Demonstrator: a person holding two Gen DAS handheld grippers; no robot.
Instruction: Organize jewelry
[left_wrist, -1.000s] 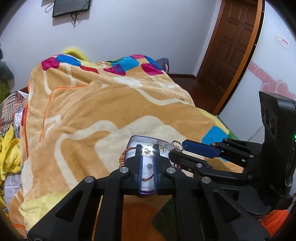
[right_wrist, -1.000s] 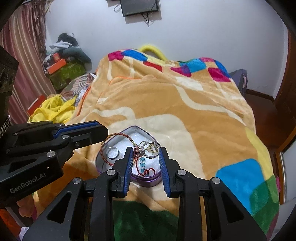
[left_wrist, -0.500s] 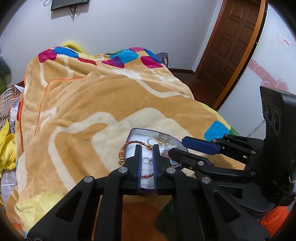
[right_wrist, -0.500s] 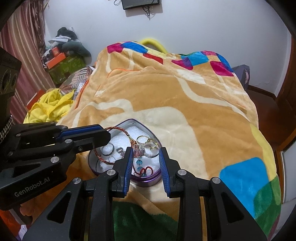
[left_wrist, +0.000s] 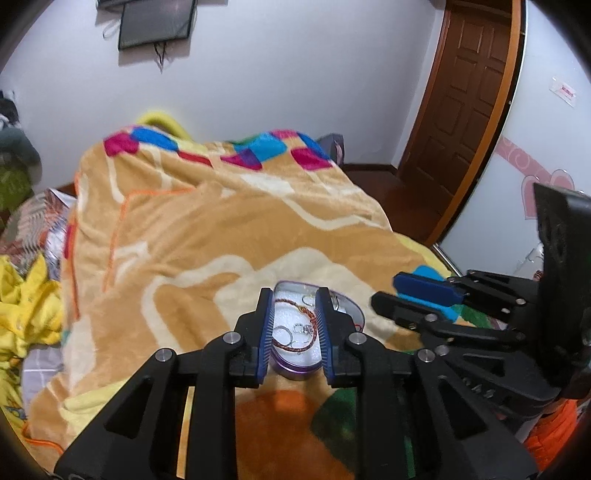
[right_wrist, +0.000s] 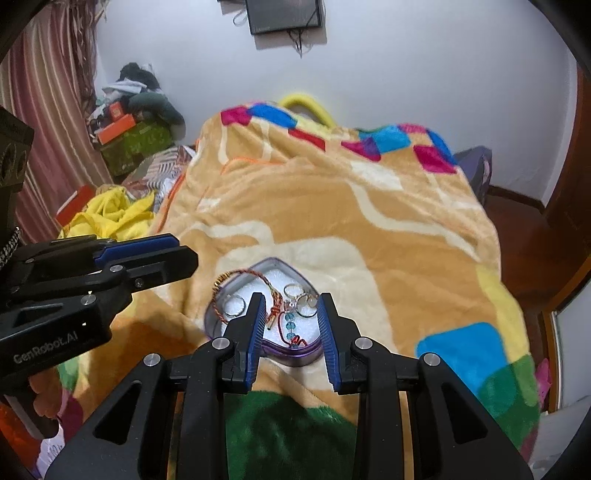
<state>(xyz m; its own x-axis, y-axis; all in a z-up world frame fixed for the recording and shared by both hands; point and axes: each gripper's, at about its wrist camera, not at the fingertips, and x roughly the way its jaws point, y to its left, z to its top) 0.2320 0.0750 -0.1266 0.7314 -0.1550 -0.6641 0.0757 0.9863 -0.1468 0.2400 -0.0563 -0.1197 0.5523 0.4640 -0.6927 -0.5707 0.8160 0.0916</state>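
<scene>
A purple heart-shaped tin with a white lining lies on the orange blanket. It holds a red braided bracelet, several silver rings and a string of blue beads. My right gripper is open and empty, just above the tin's near side. My left gripper is open and empty above the tin, with the bracelet seen between its fingers. In the right wrist view the left gripper is left of the tin.
The blanket covers a bed. Yellow clothes and boxes lie at its left side. A brown door and wooden floor are to the right. A screen hangs on the far wall.
My left gripper was shut on the bracelet; it has opened, and the bracelet now lies in the tin. Both grippers have lifted and pulled back a little.
</scene>
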